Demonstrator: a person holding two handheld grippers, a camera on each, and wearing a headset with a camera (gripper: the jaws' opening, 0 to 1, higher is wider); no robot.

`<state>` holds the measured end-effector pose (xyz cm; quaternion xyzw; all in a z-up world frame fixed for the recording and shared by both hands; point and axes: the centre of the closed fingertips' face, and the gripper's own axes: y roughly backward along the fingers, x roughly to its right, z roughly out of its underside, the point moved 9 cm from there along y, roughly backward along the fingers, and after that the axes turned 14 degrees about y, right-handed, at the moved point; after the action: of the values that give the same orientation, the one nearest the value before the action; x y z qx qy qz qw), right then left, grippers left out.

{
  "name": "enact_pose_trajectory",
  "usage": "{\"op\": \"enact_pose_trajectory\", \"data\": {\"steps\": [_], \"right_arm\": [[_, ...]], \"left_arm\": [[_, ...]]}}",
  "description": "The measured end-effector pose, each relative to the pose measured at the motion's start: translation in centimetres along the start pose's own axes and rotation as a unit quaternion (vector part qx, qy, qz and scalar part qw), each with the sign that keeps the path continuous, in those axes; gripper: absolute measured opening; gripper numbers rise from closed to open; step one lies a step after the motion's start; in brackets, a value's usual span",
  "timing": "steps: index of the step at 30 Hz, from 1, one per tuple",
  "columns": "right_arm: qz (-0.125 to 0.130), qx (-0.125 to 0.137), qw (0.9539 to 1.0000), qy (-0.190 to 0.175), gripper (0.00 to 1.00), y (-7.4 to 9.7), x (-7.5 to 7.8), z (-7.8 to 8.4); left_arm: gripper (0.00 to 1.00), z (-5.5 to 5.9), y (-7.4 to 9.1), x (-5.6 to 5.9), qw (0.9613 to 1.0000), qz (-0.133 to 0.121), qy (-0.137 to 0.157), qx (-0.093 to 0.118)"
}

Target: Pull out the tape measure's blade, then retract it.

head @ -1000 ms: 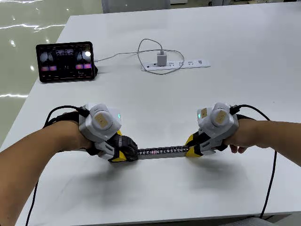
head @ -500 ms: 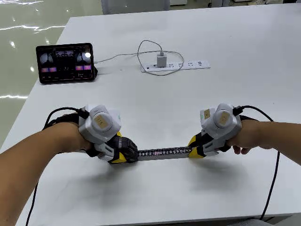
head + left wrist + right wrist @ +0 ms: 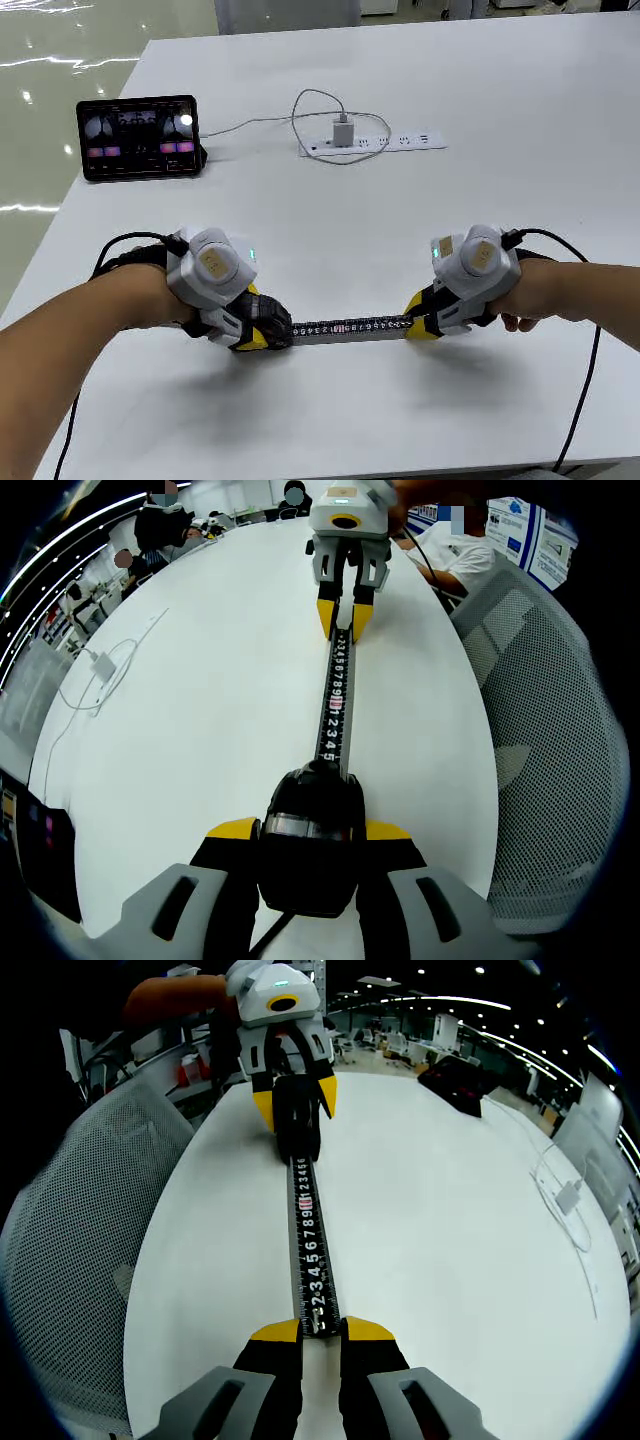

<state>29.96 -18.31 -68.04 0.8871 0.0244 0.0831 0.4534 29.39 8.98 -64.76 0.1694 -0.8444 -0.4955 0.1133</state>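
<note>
Left gripper (image 3: 262,325) tight around tape measure (image 3: 312,830), right gripper (image 3: 415,325) tight on blade (image 3: 308,1250); numerals 2–9, perhaps centimetres.

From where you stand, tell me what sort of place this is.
Probably an open-plan office or lab: a big white table carrying a tablet and a power strip, a mesh office chair beside it, and long rows of ceiling lights beyond.

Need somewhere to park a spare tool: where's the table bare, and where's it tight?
Free: on the white table, the band between the white power strip and the printed tape blade; the far right beyond the strip; the near edge below the blade. Crowded: the black tablet corner, the looped white cable, and the line from left gripper to right gripper.
</note>
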Motion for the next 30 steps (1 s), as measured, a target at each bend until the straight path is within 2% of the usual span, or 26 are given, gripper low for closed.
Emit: {"op": "enact_pose_trajectory", "data": {"steps": [30], "right_arm": [[0.009,-0.002,0.9999,-0.013,0.09,1.3,-0.6,1.6]], "left_arm": [[0.32,0.0,0.0,0.1,1.0000,-0.001,0.001,0.002]]}}
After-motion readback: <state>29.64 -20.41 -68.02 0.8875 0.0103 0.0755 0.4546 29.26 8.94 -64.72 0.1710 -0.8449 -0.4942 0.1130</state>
